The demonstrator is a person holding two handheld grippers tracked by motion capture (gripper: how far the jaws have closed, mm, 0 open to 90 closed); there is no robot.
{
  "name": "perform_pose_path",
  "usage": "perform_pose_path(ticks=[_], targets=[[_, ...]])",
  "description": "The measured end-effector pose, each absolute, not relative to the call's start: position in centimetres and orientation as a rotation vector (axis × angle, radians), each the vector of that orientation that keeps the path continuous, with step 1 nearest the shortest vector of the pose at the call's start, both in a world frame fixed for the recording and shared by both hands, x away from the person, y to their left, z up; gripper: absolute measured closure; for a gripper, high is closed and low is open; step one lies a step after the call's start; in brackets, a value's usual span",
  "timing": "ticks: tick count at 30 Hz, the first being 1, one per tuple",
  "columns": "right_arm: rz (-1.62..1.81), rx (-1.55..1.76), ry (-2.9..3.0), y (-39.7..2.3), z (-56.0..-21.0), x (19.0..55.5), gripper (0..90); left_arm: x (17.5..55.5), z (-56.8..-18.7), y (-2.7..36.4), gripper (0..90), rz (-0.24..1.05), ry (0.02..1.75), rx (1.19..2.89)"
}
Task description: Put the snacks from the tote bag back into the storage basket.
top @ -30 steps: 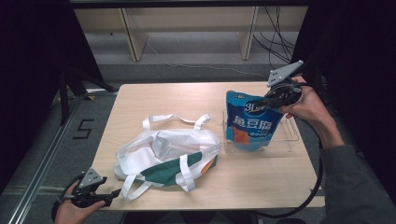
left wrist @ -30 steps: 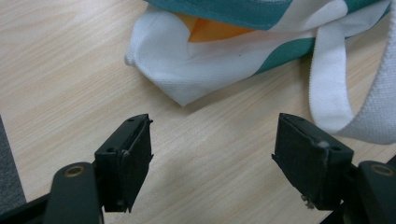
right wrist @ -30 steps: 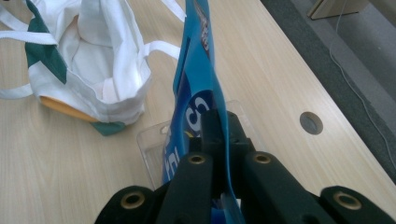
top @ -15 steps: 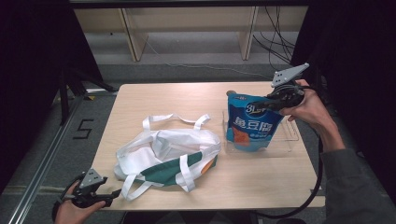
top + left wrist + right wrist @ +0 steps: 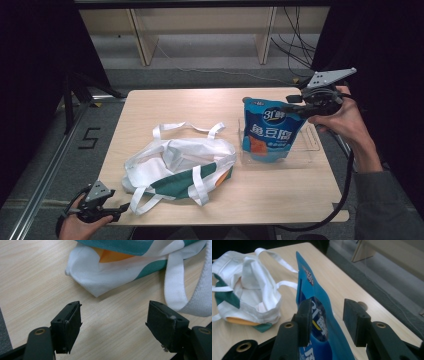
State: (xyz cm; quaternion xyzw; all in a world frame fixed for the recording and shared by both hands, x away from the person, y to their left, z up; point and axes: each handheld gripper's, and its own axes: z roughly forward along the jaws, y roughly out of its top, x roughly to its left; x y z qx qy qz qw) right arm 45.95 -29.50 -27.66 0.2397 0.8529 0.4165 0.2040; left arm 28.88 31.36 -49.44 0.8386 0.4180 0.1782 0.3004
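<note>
Blue snack pouch [image 5: 270, 132]: upright in clear tray [image 5: 312, 145], right of the tote bag [image 5: 177, 167]. Right gripper [image 5: 296, 106]: jaws just opening, pouch top loose between them. Left gripper [image 5: 113, 325]: jaws apart, nothing between. Risk: the unsupported pouch may topple; withdrawing pads could snag it.

The right gripper [image 5: 325, 322] has just been opening its jaws, and the top edge of the blue pouch [image 5: 317, 312] stands between them, close against the left pad with a gap to the right one. Beyond it, a white and green cloth bag [image 5: 247, 297] lies slumped on the wooden table [image 5: 342, 287].
</note>
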Motion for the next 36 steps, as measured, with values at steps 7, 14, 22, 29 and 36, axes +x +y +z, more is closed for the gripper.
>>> perform_pose_path(ticks=[7,14,22,29,36], targets=[[1.201,0.744,2.263,-31.2,-26.8,44.2,64.4,28.9,-49.4,31.5,27.0,0.473,1.107,2.239],[1.217,0.808,2.197,-32.5,-27.0,41.3,73.3,28.9,-49.4,31.4,27.0,0.477,1.113,2.222],[1.266,0.828,2.163,-32.9,-28.8,39.1,90.0,28.8,-49.4,31.4,26.9,0.487,1.116,2.193],[1.263,0.879,2.258,-32.3,-32.1,38.1,90.0,28.9,-49.3,31.5,26.4,0.488,1.113,2.207],[1.316,0.947,2.246,-31.0,-36.6,38.5,90.0,28.9,-49.3,31.5,26.4,0.485,1.109,2.215]])
